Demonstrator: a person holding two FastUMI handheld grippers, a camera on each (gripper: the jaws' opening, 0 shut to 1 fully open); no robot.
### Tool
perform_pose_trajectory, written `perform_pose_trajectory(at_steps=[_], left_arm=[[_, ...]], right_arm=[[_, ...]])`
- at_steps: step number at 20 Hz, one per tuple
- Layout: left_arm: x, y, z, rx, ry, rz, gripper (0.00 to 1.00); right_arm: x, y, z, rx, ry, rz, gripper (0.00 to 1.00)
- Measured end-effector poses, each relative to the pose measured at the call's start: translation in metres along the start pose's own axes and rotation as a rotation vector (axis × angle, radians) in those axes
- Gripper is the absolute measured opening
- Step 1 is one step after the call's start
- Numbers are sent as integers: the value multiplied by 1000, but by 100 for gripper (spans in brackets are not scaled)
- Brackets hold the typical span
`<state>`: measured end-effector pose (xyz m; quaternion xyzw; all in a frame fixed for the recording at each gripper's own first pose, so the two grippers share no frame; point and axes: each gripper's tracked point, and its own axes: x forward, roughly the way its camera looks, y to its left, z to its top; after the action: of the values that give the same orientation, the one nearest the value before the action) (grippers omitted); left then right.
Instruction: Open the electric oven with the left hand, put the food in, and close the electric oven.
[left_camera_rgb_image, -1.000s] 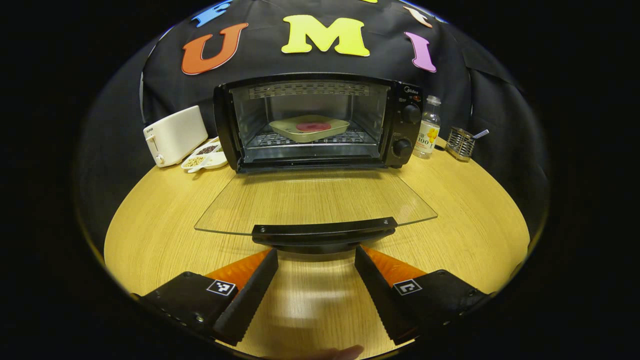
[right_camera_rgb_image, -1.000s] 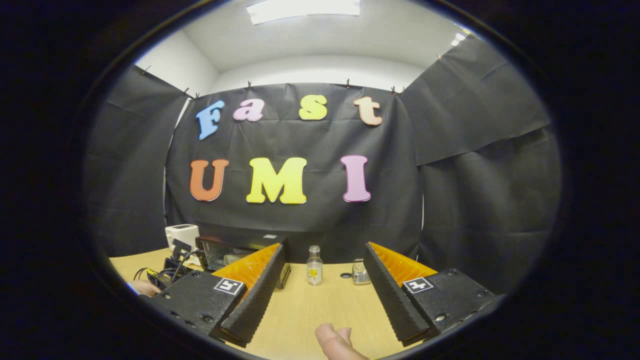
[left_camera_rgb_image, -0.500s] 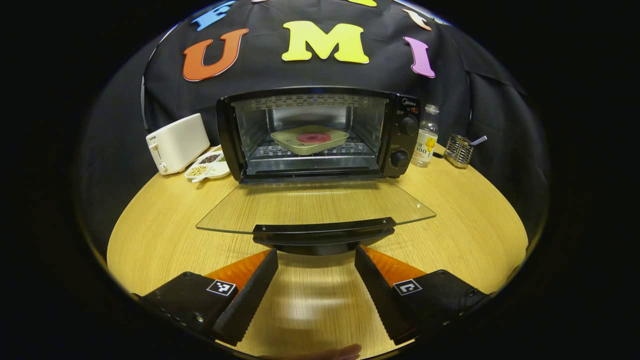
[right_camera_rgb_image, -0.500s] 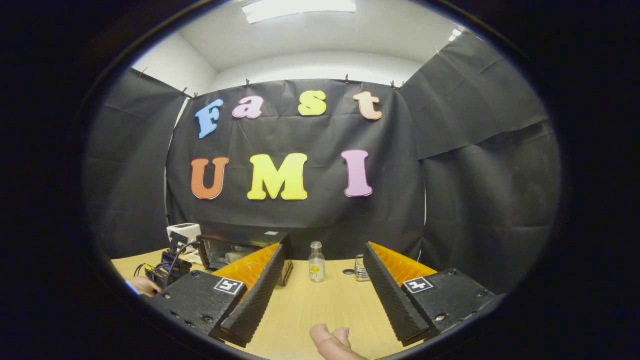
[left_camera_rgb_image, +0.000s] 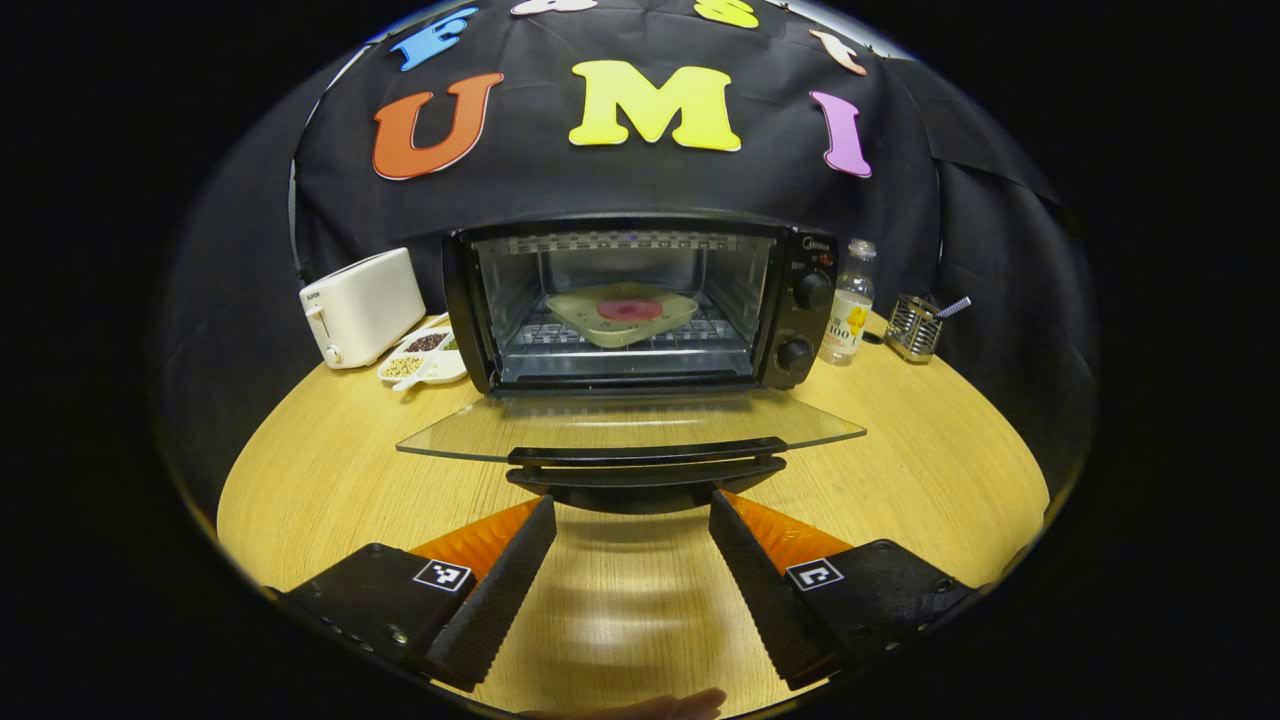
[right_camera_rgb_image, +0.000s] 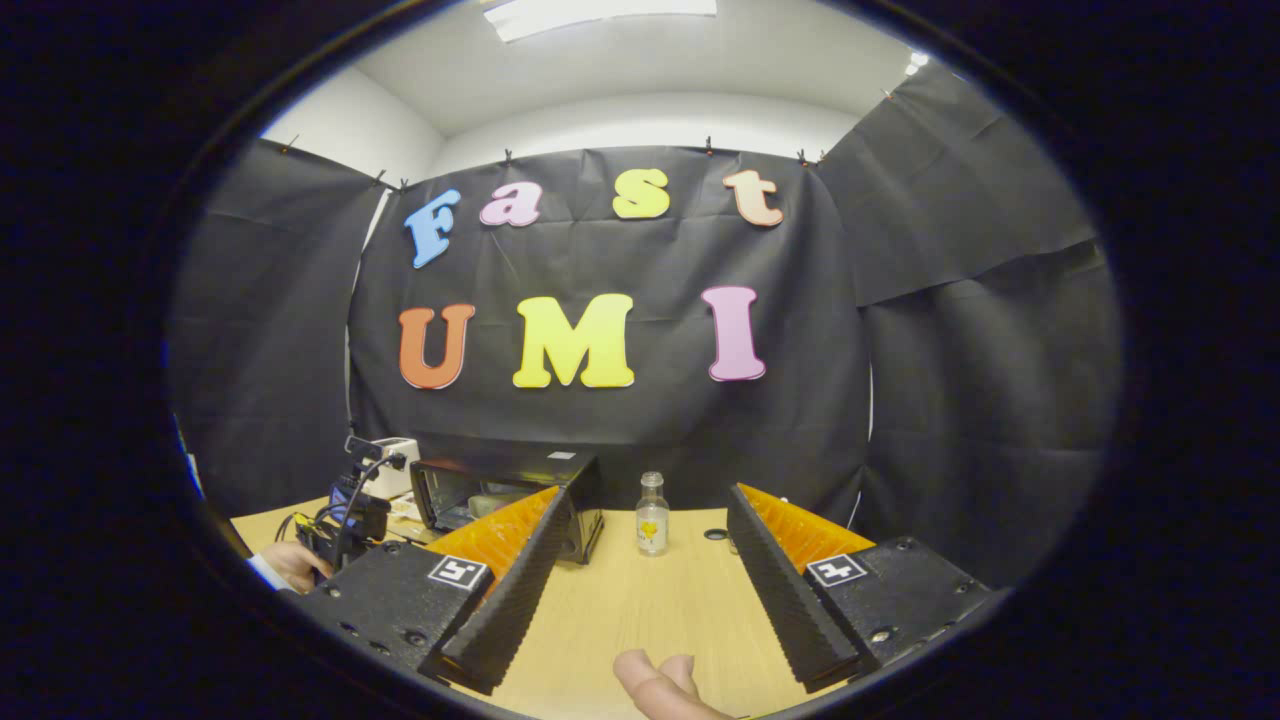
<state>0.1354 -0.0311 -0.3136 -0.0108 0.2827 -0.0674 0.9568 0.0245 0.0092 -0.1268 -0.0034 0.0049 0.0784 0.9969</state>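
Observation:
The black electric oven (left_camera_rgb_image: 640, 300) stands at the back of the table with its glass door (left_camera_rgb_image: 630, 425) folded down towards me. Inside, on the wire rack, lies a pale tray (left_camera_rgb_image: 590, 325) with red food (left_camera_rgb_image: 628, 309) on it. The door's black handle (left_camera_rgb_image: 645, 465) sits just beyond my left gripper (left_camera_rgb_image: 632, 512), which is open and empty; its fingertips reach under the handle, contact unclear. My right gripper (right_camera_rgb_image: 648, 495) hangs open and empty above the table, to the right of the oven (right_camera_rgb_image: 500, 490). The left gripper (right_camera_rgb_image: 350, 505) and its hand (right_camera_rgb_image: 290, 562) show there too.
A white toaster (left_camera_rgb_image: 360, 305) and a divided dish of grains (left_camera_rgb_image: 425, 355) stand left of the oven. A small bottle (left_camera_rgb_image: 850, 305) and a metal caddy (left_camera_rgb_image: 915, 325) stand on its right. Bare wooden table (left_camera_rgb_image: 330, 470) lies on both sides of the door. A thumb (right_camera_rgb_image: 655, 685) shows at the bottom.
The oven sits lower and smaller in the left gripper view, and the glass door shows more edge-on. The handle stays at my left fingertips. The right gripper has drifted slightly.

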Motion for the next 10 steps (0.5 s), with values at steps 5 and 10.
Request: perform_pose_trajectory(at_steps=[5,10], left_arm=[[1,3,36,-1,-80,-8,98],[16,-5,74,-108,-124,-76,99]], right_arm=[[5,-8,-7,-8,25,-12,96],[5,-11,-9,-11,37,-16,96]])
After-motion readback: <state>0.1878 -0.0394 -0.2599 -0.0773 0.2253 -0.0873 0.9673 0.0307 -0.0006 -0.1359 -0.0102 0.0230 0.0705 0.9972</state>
